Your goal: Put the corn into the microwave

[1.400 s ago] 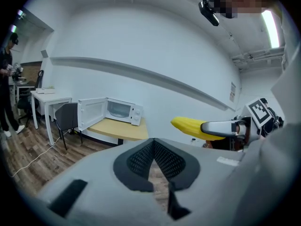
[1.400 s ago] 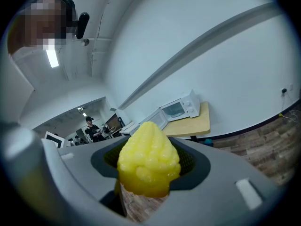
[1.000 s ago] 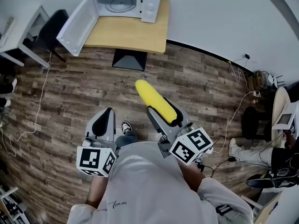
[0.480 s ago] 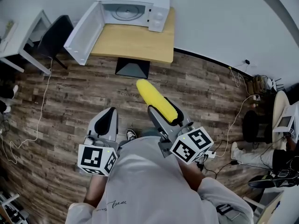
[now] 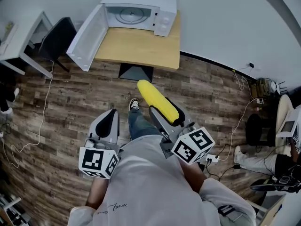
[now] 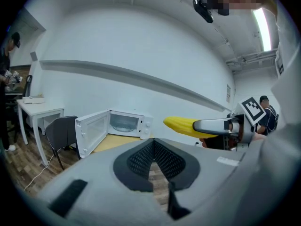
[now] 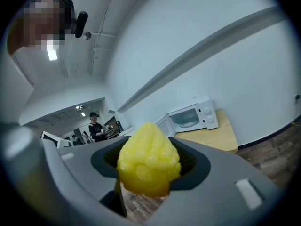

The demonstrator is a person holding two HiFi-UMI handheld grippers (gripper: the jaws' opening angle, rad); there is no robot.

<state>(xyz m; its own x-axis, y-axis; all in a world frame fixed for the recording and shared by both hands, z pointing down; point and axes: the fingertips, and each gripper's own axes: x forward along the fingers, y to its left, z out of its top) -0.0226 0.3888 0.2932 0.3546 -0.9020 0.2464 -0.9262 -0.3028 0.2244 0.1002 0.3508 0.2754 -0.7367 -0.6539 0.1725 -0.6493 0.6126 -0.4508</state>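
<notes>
The yellow corn (image 5: 155,101) juts out toward the microwave, with my right gripper (image 5: 165,113) shut on its near half. In the right gripper view the corn's tip (image 7: 148,161) fills the space between the jaws. The white microwave (image 5: 160,11) stands ahead on a wooden table (image 5: 141,46), its door (image 5: 89,32) swung wide open to the left and its inside showing only the glass plate. My left gripper (image 5: 109,116) hangs beside the right one, shut with nothing in it. From the left gripper view the corn (image 6: 181,125) and the microwave (image 6: 141,124) both show ahead.
A black chair (image 5: 56,39) and a white desk (image 5: 23,36) stand left of the table. Cables trail over the wood floor (image 5: 70,102). A seated person (image 5: 263,159) is at the far right. My shoe (image 5: 134,104) is on the floor just short of the table's dark base (image 5: 135,72).
The table and microwave have drawn nearer in the head view as the person walks forward; one leg has swung ahead. Both grippers keep their pose and the corn stays held.
</notes>
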